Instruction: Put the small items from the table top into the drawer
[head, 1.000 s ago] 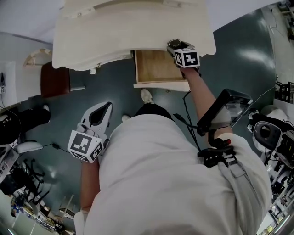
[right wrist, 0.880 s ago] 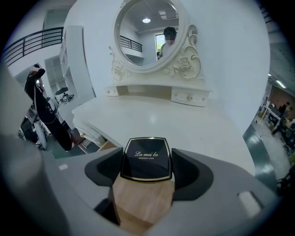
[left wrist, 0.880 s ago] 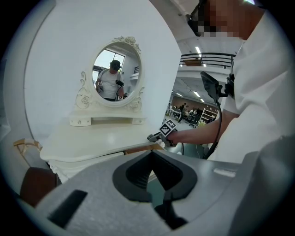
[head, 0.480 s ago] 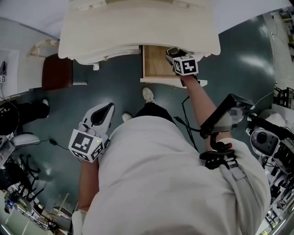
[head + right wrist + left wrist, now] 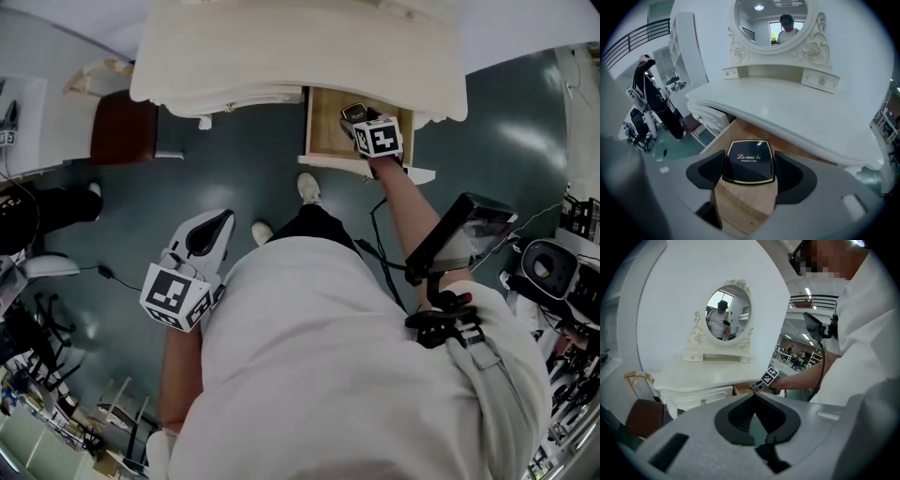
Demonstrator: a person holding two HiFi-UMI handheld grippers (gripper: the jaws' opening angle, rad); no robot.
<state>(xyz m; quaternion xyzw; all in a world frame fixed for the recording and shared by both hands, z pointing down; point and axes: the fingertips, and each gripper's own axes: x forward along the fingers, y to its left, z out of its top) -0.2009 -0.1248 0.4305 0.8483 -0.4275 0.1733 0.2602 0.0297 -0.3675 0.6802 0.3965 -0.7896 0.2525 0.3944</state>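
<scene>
A black powder compact [image 5: 748,161] with gold trim sits between the jaws of my right gripper [image 5: 748,174], which is shut on it. In the head view that right gripper [image 5: 357,118] hangs over the open wooden drawer [image 5: 327,131] of the white dressing table [image 5: 281,47]; the drawer's bare wood bottom [image 5: 740,206] lies just below the compact. My left gripper [image 5: 219,221] hangs low at the person's left side over the dark floor, far from the table. Its jaws [image 5: 753,396] meet at the tips with nothing held.
A brown stool [image 5: 117,141] stands left of the table. An oval mirror [image 5: 771,21] rises at the table's back. The person's shoes [image 5: 307,187] stand before the drawer. Cables and equipment [image 5: 553,272] crowd the floor's right and left edges.
My right gripper has carried the compact from the drawer's right front corner to over its inside. The left gripper has stayed at the person's side.
</scene>
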